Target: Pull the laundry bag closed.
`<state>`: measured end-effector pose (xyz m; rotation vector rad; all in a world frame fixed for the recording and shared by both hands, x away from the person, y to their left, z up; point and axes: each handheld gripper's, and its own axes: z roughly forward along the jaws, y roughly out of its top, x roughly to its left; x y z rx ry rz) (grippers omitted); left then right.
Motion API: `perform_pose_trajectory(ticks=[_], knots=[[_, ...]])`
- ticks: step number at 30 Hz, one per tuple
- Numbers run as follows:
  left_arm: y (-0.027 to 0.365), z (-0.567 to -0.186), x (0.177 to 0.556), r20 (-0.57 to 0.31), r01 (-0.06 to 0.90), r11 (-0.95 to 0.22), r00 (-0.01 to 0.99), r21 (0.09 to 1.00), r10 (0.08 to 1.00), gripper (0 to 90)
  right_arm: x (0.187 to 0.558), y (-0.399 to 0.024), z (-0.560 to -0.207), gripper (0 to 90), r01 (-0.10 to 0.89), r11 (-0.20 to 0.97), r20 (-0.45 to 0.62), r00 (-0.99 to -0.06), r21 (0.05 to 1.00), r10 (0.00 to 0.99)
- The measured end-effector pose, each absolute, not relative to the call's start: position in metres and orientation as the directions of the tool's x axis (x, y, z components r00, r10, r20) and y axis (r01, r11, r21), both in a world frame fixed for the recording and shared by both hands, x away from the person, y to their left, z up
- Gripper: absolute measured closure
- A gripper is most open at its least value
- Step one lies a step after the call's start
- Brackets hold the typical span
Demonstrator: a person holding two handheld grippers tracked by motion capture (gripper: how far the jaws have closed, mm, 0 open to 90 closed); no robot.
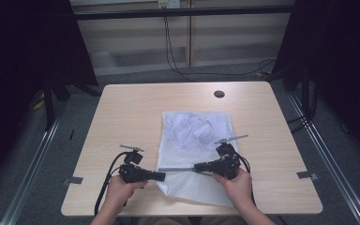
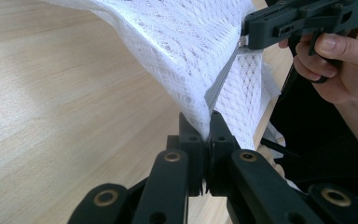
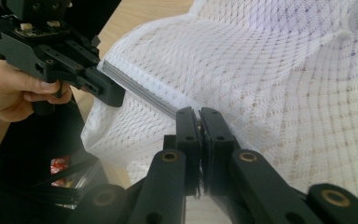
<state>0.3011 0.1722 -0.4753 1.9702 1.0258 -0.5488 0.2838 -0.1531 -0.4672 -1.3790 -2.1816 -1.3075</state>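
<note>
A white mesh bag [image 1: 194, 136] lies on the wooden table [image 1: 131, 112], with crumpled white fabric [image 1: 190, 125] inside its far half. A grey zipper [image 1: 178, 169] runs across the bag's near part, lifted off the table between the two grippers. My left gripper [image 1: 161, 176] is shut on the bag's left edge at the zipper's end; in the left gripper view its jaws [image 2: 209, 122] pinch the mesh [image 2: 186, 51]. My right gripper [image 1: 198, 167] is shut on the zipper's other end, and in the right gripper view [image 3: 198, 116] its jaws clamp the zipper [image 3: 140, 88].
A small dark round hole [image 1: 219, 93] sits near the table's far edge. Metal brackets [image 1: 306, 175] are fixed at the table's sides. Cables [image 1: 173, 56] trail over the floor behind the table, and black curtains hang on both sides.
</note>
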Motion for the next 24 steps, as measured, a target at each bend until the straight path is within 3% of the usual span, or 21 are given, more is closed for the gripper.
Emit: perform_pose_trajectory(ticks=[24], knots=[[0.1732,-0.4751,0.3012,-0.690,0.830,-0.318,0.558,0.459,0.460,88.1,0.2827,-0.1599,-0.4679,86.9,0.823,0.138,0.618,-0.513,0.551,0.596]])
